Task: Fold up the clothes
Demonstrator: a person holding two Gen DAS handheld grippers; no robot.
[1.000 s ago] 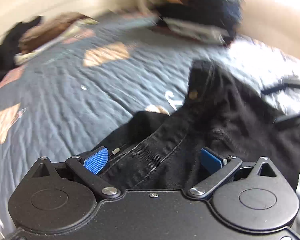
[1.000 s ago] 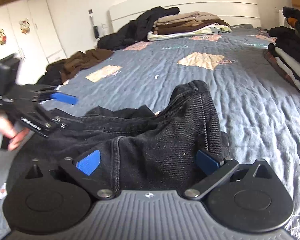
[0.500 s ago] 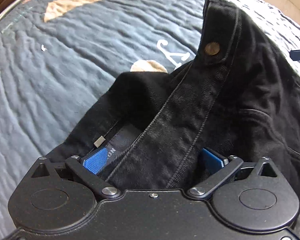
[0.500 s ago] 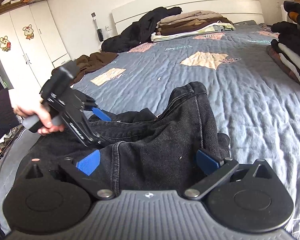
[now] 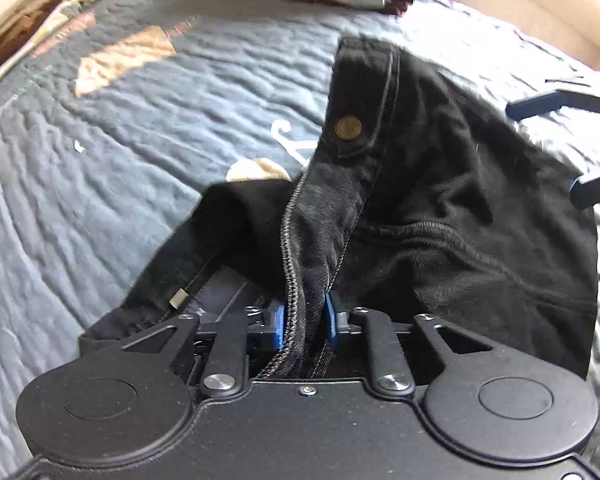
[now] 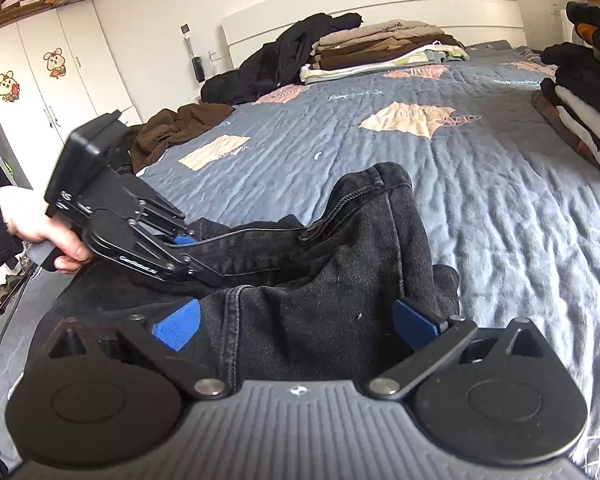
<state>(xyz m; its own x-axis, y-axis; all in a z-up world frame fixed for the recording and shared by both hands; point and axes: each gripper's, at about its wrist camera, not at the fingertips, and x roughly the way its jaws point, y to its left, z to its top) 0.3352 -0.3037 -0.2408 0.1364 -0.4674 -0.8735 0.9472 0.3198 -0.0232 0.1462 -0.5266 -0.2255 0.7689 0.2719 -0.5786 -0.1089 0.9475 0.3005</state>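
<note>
Two grippers at black jeans on bed quilt. Left gripper pinches waistband edge; right gripper spread wide, denim bunched between its pads. Folded stack far right.

Ahead of my jaws the blue quilt lies bare up the middle, free to cross. The black jeans bunch right before me, their raised waistband blocking a low path. On my right a stack of folded clothes crowds the edge; a brown garment lies left, another folded pile by the headboard.
</note>
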